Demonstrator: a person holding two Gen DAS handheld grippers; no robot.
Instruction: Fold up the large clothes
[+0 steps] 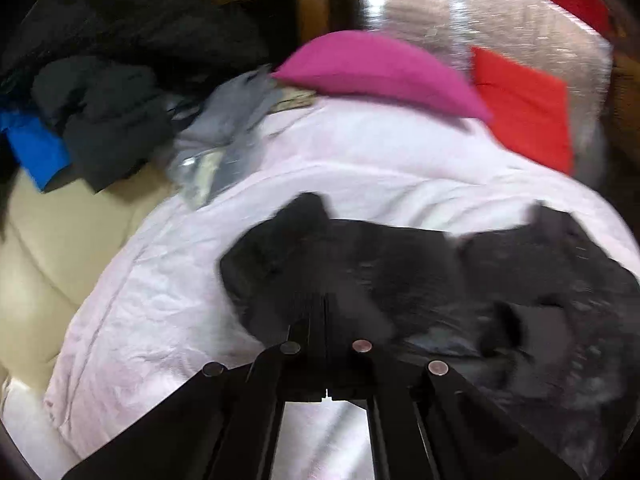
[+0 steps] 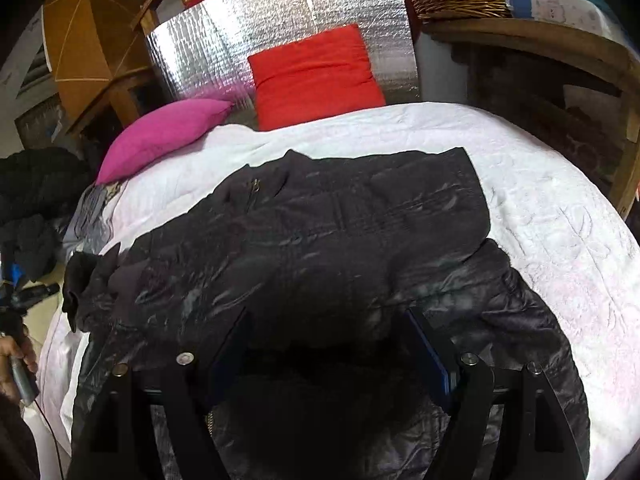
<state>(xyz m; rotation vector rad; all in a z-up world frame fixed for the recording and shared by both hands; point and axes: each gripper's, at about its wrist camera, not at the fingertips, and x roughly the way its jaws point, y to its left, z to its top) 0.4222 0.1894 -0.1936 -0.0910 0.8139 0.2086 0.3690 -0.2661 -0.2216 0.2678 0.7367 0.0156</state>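
Plainly spread across the pale pink quilted bedcover [image 2: 540,200] lies the large black padded jacket [image 2: 340,220], its shiny quilted cloth rumpled, one end bunched toward the left edge of the bed in the right wrist view. The left gripper [image 1: 326,312] has its two black fingers pressed together, tips right at the jacket's near edge; blur and the dark cloth make it impossible to tell whether any fabric is pinched between them. The right gripper [image 2: 328,332] stands wide apart above the jacket, nothing caught between its fingers, though deep shadow hides the cloth beneath. Behind, a magenta cushion [image 2: 160,136] and a red cushion [image 2: 316,76] rest by a silver foil panel [image 2: 280,24]. A heap of dark clothes [image 1: 112,80] sits at the left, partly cut off. A hand [image 2: 12,364] shows at the frame's left edge.
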